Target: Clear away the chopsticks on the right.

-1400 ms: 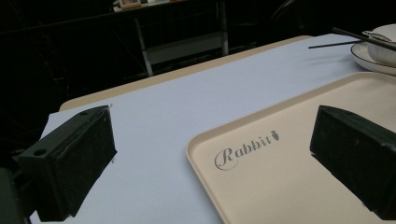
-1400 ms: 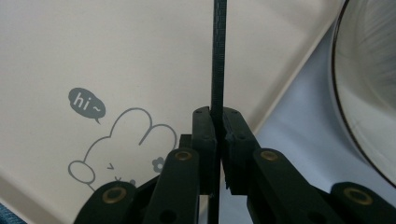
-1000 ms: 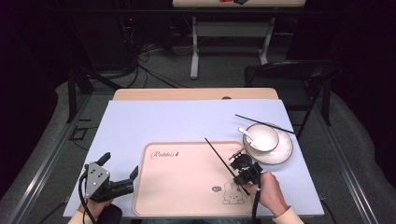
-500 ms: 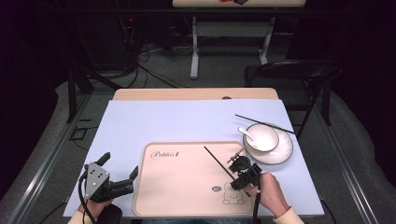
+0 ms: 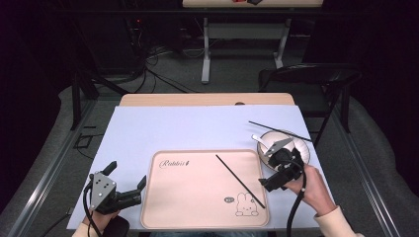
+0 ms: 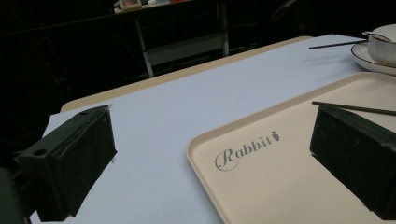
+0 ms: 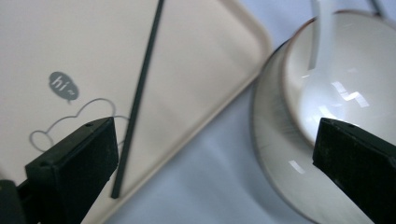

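A black chopstick [image 5: 240, 181] lies slantwise on the beige Rabbit tray [image 5: 197, 197], free of any grip; the right gripper view has its near end [image 7: 140, 93] beside the left jaw. My right gripper [image 5: 270, 166] hangs over the tray's right edge and the plate, open, its jaws having just been opening with nothing between them. A second chopstick [image 5: 279, 131] rests across the white plate [image 5: 305, 157]. The plate carries a white bowl [image 7: 345, 79] with a spoon [image 5: 260, 139] in it. My left gripper [image 5: 127, 174] rests open at the tray's left front corner, empty.
A pale blue mat [image 5: 197, 128] covers the table under the tray and plate. Behind the table stand a dark chair [image 5: 316, 79] and a second table's legs [image 5: 205, 49]. The left gripper view looks across the tray [image 6: 280, 177] toward the bowl [image 6: 383, 44].
The right gripper has opened and let go of the chopstick, which now lies on the tray. The right hand has risen and shifted right toward the bowl. The left gripper has kept still.
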The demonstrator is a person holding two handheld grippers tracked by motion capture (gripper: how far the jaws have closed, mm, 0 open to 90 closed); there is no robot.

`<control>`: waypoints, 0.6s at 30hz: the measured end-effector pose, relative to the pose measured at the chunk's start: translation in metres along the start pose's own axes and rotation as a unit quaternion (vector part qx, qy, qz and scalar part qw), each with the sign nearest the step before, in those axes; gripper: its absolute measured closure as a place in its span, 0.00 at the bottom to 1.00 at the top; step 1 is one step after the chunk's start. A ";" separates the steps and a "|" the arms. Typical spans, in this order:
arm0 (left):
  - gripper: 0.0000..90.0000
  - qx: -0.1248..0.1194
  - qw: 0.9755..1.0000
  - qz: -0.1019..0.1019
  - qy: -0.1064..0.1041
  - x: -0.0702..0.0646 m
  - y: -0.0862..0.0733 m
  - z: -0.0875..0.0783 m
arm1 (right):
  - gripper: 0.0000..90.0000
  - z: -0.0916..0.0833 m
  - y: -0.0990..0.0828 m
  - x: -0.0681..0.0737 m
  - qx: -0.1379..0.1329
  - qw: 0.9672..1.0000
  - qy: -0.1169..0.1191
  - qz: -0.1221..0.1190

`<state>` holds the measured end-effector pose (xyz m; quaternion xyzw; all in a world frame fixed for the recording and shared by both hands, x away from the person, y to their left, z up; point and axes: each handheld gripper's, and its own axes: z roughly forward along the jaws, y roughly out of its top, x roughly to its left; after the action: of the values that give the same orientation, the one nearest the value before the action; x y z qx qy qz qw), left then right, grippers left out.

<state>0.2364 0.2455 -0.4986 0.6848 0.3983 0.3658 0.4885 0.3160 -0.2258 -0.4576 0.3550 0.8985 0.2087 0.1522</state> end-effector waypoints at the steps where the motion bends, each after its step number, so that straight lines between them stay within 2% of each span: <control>1: 0.00 0.000 1.000 0.000 0.001 0.000 0.000 0.000 | 0.00 -0.004 0.001 -0.006 -0.003 1.000 -0.009 0.000; 2: 0.00 0.000 1.000 0.000 0.001 0.000 0.000 0.000 | 0.00 -0.004 0.001 -0.006 -0.003 1.000 -0.009 0.000; 3: 0.00 0.000 1.000 -0.001 0.000 0.000 0.000 0.000 | 0.00 -0.012 0.002 -0.019 -0.016 1.000 -0.013 -0.007; 5: 0.00 0.000 1.000 -0.001 0.001 0.000 0.000 0.000 | 0.00 -0.020 0.004 -0.032 -0.021 1.000 -0.019 -0.011; 6: 0.00 0.000 1.000 -0.001 0.001 0.000 0.000 0.000 | 0.00 -0.020 0.004 -0.032 -0.021 1.000 -0.019 -0.011; 7: 0.00 0.000 1.000 -0.001 0.000 0.000 0.000 0.000 | 0.00 -0.026 0.008 -0.045 -0.019 0.999 -0.031 -0.012; 9: 0.00 0.000 1.000 -0.001 0.000 0.000 0.000 0.000 | 0.00 -0.029 0.010 -0.056 -0.021 0.999 -0.030 -0.018; 11: 0.00 0.000 1.000 -0.001 0.001 0.000 0.000 0.000 | 0.00 -0.030 0.014 -0.068 -0.012 0.999 -0.031 -0.021; 12: 0.00 0.000 1.000 -0.001 0.001 0.000 0.000 0.000 | 0.00 -0.030 0.014 -0.068 -0.012 0.999 -0.031 -0.021; 13: 0.00 0.000 1.000 -0.001 0.001 0.000 0.000 0.000 | 0.00 -0.029 0.015 -0.074 -0.011 0.999 -0.032 -0.026; 14: 0.00 0.000 1.000 -0.001 0.001 0.000 0.000 0.000 | 0.00 -0.028 0.019 -0.086 0.001 0.999 -0.031 -0.030; 18: 0.00 0.000 1.000 -0.001 0.000 0.000 0.000 0.000 | 0.00 -0.024 0.029 -0.109 0.010 0.999 -0.028 -0.027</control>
<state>0.2367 0.2452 -0.4988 0.6844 0.3993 0.3654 0.4885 0.3990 -0.2899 -0.4095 0.3375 0.9052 0.1854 0.1797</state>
